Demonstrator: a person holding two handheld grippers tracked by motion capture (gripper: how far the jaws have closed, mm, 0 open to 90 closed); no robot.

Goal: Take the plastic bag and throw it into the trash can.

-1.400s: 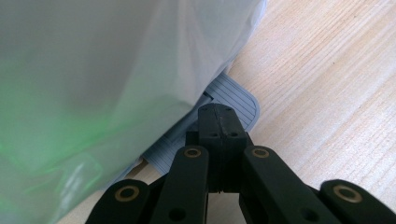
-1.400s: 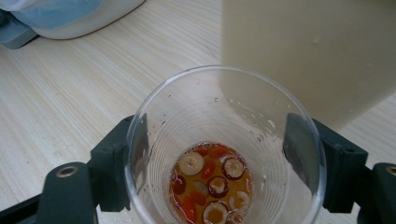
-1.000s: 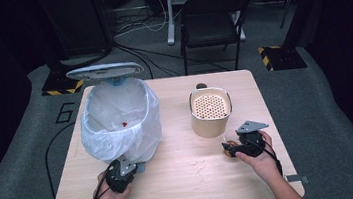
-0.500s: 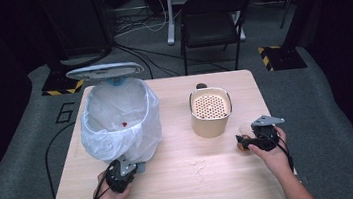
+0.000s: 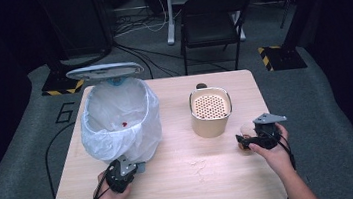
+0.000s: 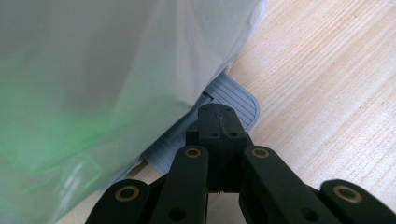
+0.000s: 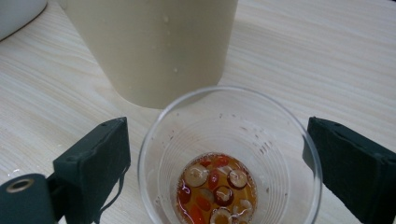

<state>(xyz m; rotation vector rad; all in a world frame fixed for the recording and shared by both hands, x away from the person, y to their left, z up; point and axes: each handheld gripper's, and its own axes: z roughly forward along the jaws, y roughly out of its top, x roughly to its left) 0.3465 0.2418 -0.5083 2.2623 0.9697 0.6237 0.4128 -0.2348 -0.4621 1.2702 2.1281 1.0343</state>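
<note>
Right gripper jaws just widened, spread around cup without touching; close evenly mid-wall, keep upright; left gripper pressed together on bin pedal, hold.

A clear, glossy plastic cup is seen at lower centre, on a pale matt wood-grain table. At upper left, a thin translucent plastic bag is shown; the beige container looks smooth and matt.

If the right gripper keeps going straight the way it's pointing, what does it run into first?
The clear plastic cup, which stands between the open right gripper jaws, not pressed by the pads. The jaws have just been opening. Just beyond stands the beige container, likely next, though depth is hard to judge.
</note>
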